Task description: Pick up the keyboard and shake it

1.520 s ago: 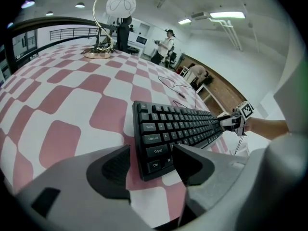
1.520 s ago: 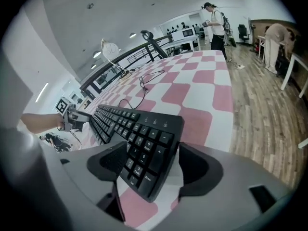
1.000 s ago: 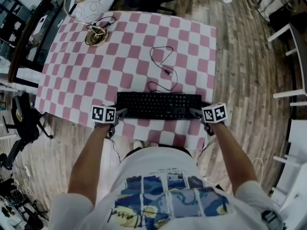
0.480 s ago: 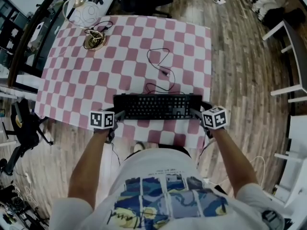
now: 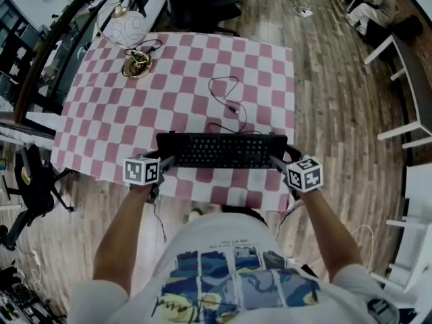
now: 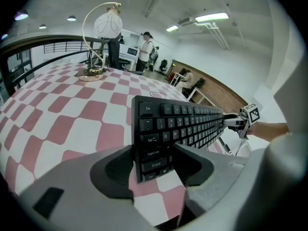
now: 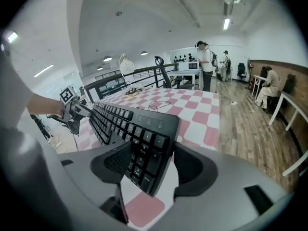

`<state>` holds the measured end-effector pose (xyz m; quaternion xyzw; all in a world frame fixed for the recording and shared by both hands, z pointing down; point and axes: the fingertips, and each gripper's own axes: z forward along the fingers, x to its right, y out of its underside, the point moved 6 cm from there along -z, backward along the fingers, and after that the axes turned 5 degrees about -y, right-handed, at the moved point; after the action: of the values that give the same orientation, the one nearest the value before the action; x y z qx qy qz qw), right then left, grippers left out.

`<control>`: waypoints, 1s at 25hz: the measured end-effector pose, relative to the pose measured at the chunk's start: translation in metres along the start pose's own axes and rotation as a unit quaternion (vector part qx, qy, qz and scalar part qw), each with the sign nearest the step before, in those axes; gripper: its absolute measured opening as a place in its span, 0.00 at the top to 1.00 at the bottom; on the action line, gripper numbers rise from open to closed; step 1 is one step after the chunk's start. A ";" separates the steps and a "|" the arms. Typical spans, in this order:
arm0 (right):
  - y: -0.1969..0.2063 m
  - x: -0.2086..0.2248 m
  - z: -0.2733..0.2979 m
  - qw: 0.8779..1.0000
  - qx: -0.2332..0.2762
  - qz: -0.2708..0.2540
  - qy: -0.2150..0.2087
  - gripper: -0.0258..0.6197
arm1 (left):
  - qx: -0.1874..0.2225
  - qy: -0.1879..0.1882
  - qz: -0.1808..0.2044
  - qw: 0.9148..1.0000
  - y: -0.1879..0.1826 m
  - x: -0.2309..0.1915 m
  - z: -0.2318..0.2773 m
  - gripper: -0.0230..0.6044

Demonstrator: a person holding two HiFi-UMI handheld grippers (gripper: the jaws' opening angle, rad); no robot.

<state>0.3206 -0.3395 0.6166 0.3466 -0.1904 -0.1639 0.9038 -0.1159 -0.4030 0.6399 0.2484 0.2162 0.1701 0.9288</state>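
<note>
A black keyboard [image 5: 219, 150] lies crosswise over the near edge of the pink-and-white checked table [image 5: 175, 73]. My left gripper [image 5: 165, 162] holds its left end, the jaws pressing on the Shift and Caps Lock corner [image 6: 154, 153]. My right gripper [image 5: 278, 160] has the number-pad end [image 7: 144, 153] between its jaws, which are closing onto it. In the right gripper view the keyboard [image 7: 130, 124] sits tilted, its near corner off the cloth. Its thin black cable [image 5: 226, 96] loops over the table behind it.
A white globe lamp [image 5: 128, 29] on a brass base [image 5: 137, 65] stands at the table's far left corner. A dark chair [image 5: 202, 5] is behind the table. White furniture [image 5: 405, 66] lines the right, over wooden floor. People stand far off in the room.
The keyboard sits a little farther from the table's near edge than a second ago. Both grippers have stayed at its two ends.
</note>
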 end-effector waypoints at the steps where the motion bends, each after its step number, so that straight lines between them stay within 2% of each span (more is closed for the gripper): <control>1: -0.004 -0.002 -0.003 1.000 0.006 -0.007 0.004 0.54 | 0.008 -0.001 0.004 1.000 -0.003 0.000 -0.003 0.57; 7: -0.028 -0.021 -0.027 0.997 0.056 -0.053 0.026 0.54 | 0.042 -0.006 0.021 0.999 -0.019 0.002 -0.027 0.57; 12: -0.054 -0.039 -0.052 0.989 0.097 -0.096 0.048 0.55 | 0.084 -0.017 0.051 0.995 -0.039 0.003 -0.052 0.57; 18: -0.082 -0.058 -0.076 0.978 0.141 -0.138 0.074 0.60 | 0.136 -0.027 0.087 0.987 -0.066 0.002 -0.083 0.57; 22: -0.106 -0.074 -0.094 0.964 0.175 -0.175 0.098 0.60 | 0.171 -0.029 0.105 0.979 -0.083 0.004 -0.103 0.57; 25: -0.122 -0.089 -0.112 0.957 0.193 -0.180 0.123 0.61 | 0.202 -0.027 0.115 0.972 -0.097 0.006 -0.120 0.57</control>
<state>0.2739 -0.3243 0.4350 0.5601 -0.0403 -0.2403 0.7918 -0.1494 -0.4336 0.4920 0.4587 0.1913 0.2219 0.8389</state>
